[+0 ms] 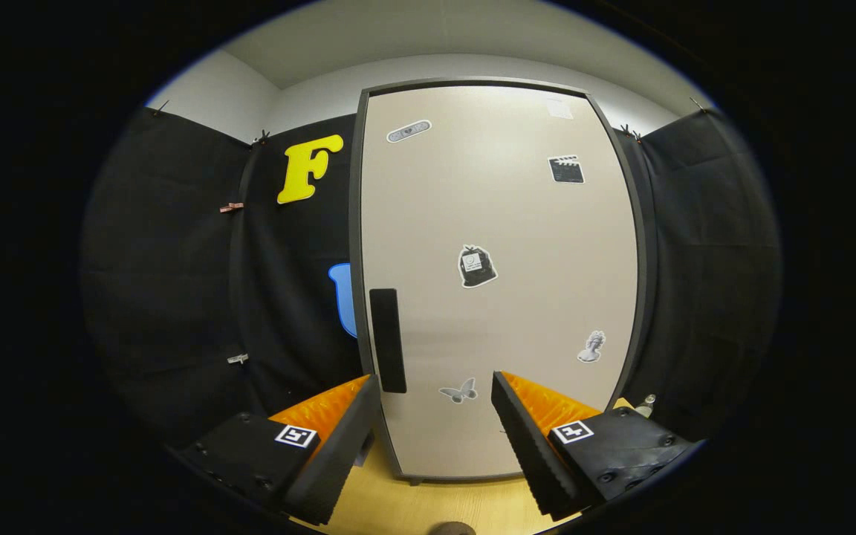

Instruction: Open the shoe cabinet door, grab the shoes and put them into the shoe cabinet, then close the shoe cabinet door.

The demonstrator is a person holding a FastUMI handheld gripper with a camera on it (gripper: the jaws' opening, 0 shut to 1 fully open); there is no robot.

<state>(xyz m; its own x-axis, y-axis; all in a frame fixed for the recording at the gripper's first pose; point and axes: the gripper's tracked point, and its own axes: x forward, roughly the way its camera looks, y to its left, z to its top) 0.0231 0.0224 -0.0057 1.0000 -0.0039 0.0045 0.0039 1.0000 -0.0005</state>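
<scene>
The gripper [435, 394] has its two fingers spread wide with nothing between them, and both point at the shoe cabinet door [498, 290], which is shut. The left fingertip sits just below and beside the dark vertical handle [388, 340] on the door's left edge; whether it touches the door cannot be told. Between the fingers, low on the door, is a butterfly sticker [459, 391]. Higher on the door, above the butterfly, sits a dark bag-shaped sticker [477, 266], with a small statue sticker [591, 347] toward the door's right edge and a clapperboard sticker [566, 169] near its upper right. A plaster-shaped sticker [409, 131] is near the door's top left. The door's base stands on a wooden floor [413, 505]. Black cloth [168, 282] hangs on both sides of the door, and a small bottle top [646, 404] shows at the door's lower right
</scene>
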